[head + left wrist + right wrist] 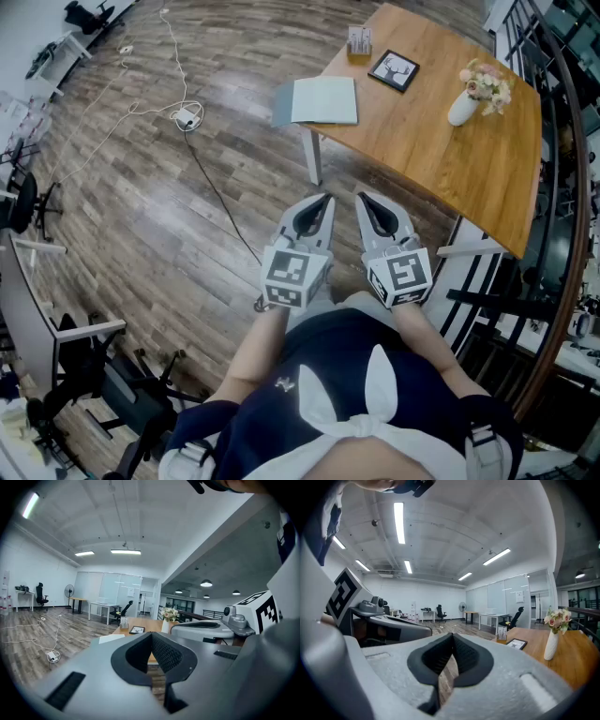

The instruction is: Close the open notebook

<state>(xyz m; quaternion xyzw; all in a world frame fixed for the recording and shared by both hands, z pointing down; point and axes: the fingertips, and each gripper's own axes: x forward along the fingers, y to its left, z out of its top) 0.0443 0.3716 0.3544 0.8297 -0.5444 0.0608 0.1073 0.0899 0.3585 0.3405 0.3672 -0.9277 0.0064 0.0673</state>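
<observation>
On wooden table (450, 159) corner: open notebook (325, 100) | left gripper (322, 201), right gripper (366, 201) closed, empty | approach level; flip grey cover (281, 105) by its edge.

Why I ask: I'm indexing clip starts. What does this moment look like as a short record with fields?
Notebook: open, on the table at the corner nearest the tools
Also on the table: framed picture, vase of flowers, small stand
Left tool: shut, empty, over the floor, short of the table
Right tool: shut, empty, beside the left one
Task state: not begun, neither tool touches the notebook
</observation>
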